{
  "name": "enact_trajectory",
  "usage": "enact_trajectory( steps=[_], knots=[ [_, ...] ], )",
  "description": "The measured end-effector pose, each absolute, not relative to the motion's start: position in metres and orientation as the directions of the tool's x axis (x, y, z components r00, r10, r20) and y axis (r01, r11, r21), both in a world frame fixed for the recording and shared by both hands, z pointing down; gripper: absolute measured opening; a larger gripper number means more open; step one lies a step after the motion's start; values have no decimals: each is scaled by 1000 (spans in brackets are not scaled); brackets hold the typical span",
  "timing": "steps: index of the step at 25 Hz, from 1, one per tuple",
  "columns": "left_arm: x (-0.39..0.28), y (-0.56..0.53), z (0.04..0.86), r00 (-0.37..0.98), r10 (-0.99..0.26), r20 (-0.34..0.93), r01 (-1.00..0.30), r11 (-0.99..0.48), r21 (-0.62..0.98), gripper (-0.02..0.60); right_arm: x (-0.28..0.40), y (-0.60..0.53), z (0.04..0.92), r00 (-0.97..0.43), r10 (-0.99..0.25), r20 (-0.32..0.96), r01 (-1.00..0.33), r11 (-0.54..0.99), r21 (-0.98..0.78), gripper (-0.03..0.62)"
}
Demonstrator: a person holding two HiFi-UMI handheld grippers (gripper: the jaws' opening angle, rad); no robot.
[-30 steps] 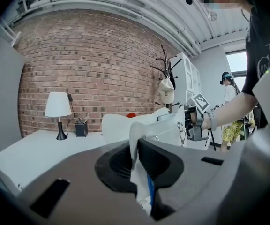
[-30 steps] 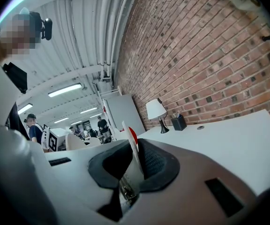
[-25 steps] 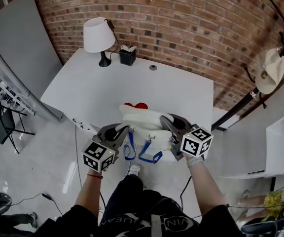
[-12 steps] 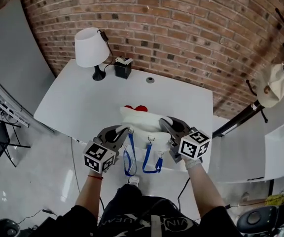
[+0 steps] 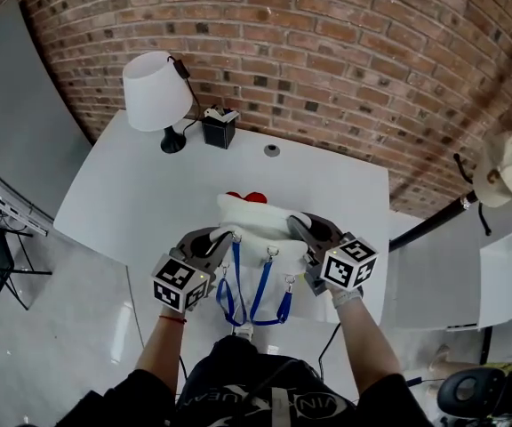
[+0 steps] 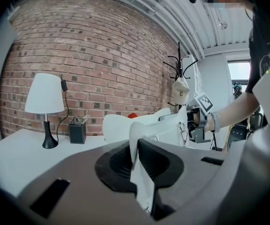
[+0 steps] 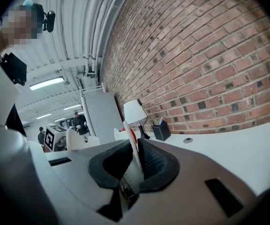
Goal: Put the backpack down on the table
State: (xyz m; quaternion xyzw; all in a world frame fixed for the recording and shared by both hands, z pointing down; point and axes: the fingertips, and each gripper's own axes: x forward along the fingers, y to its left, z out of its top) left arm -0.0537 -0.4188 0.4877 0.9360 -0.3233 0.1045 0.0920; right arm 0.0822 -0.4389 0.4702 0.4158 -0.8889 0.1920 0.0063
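A white backpack point(image 5: 258, 228) with a red patch at its far end and blue straps point(image 5: 254, 294) hanging below is held up over the near edge of the white table point(image 5: 149, 194). My left gripper point(image 5: 224, 237) is shut on the backpack's left side, white fabric pinched between its jaws point(image 6: 136, 159). My right gripper point(image 5: 297, 229) is shut on the right side, fabric and a zipper edge between its jaws point(image 7: 131, 168). In the left gripper view the backpack point(image 6: 165, 125) stretches across to the right gripper point(image 6: 198, 121).
A white-shaded lamp point(image 5: 156, 90) and a black pen holder point(image 5: 217, 127) stand at the table's far left by the brick wall. A small round grommet point(image 5: 272, 150) lies at the back. A coat rack with a hat point(image 5: 500, 172) stands to the right.
Both grippers have carried the backpack forward, from off the table's near edge to over it. The blue straps now hang longer below it.
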Motion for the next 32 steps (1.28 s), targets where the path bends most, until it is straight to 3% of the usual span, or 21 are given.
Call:
enact_trajectory(
  steps=[32],
  knots=[
    [-61,-477,536,773,-572,275,-620,-774,129,23,73,-495,521,-623,-756,202,-776,562,-287,37]
  ],
)
